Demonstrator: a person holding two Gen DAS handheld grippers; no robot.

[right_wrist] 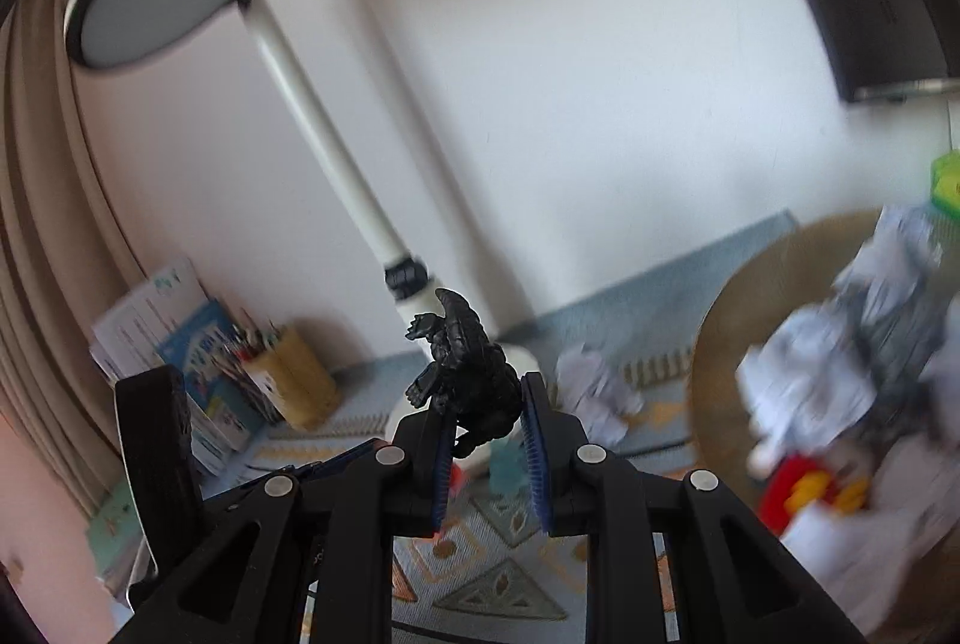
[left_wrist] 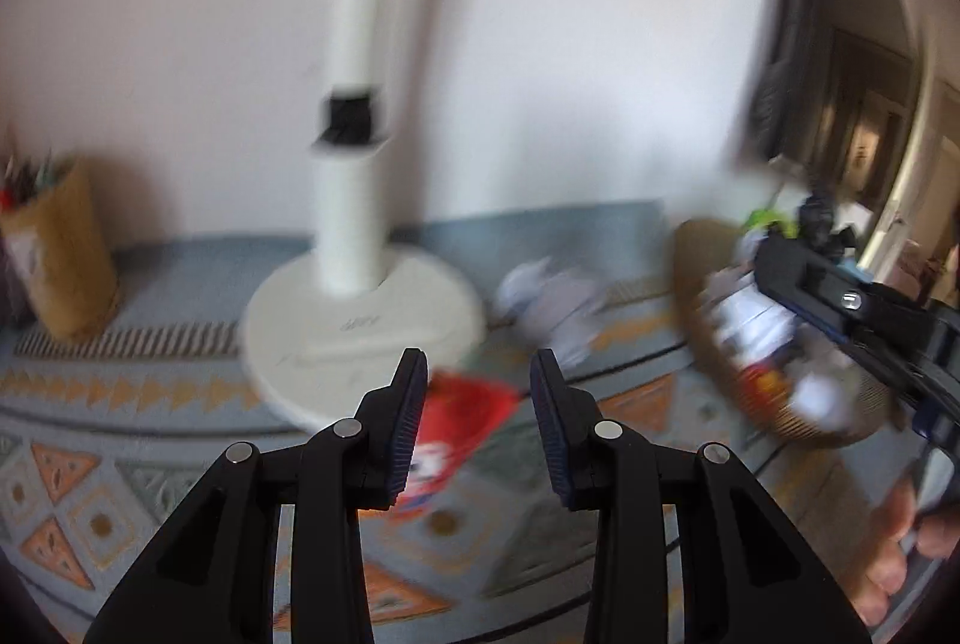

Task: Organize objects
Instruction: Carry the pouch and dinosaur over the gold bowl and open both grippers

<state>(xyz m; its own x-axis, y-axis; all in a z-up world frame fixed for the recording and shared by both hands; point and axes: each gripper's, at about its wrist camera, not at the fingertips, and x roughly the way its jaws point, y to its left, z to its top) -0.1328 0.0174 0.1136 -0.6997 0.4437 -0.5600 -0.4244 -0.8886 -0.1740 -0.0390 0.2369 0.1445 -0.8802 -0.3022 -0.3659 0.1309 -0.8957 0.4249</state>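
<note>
Left wrist view: left gripper (left_wrist: 480, 374) jaws apart, empty, above red toy (left_wrist: 462, 422) lying just before lamp base (left_wrist: 366, 332) | Right wrist view: right gripper (right_wrist: 483, 419) clamped on black dinosaur figure (right_wrist: 465, 374); basket (right_wrist: 732, 308) right of lamp base

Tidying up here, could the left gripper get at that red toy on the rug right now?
Probably yes. The left gripper holds nothing, and the red toy lies on the rug just beyond it, nothing covering it. The jaws look narrow, so may need widening.

Both wrist views look slightly downward toward the wall, sharing the lamp (left_wrist: 351, 200).
</note>
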